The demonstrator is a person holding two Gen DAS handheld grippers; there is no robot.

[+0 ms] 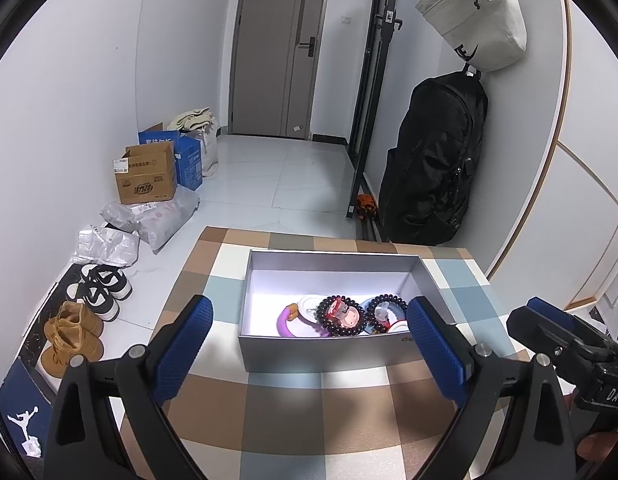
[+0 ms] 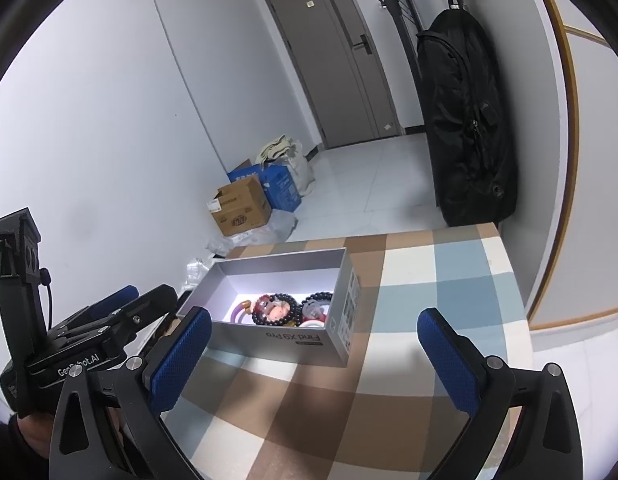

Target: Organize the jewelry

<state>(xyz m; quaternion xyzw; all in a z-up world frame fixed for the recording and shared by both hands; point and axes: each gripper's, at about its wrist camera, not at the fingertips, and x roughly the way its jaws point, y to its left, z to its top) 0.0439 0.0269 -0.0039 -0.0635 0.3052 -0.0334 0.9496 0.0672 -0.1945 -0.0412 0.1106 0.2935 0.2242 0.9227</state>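
Near the far edge of the checked tablecloth-covered table [image 1: 293,400], beaded bracelets [image 1: 343,316] are seen inside the open grey cardboard box [image 1: 329,258]. Both the left gripper [image 1: 309,344] and right gripper [image 2: 315,356] are held spread wide, gripping and touching nothing.

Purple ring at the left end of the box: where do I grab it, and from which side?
Probably from above with the left gripper, open now. Pinch the purple ring's left arc: it lies flat on the box floor, its right side tucked under the dark bead bracelet, and the box's walls block side approaches.
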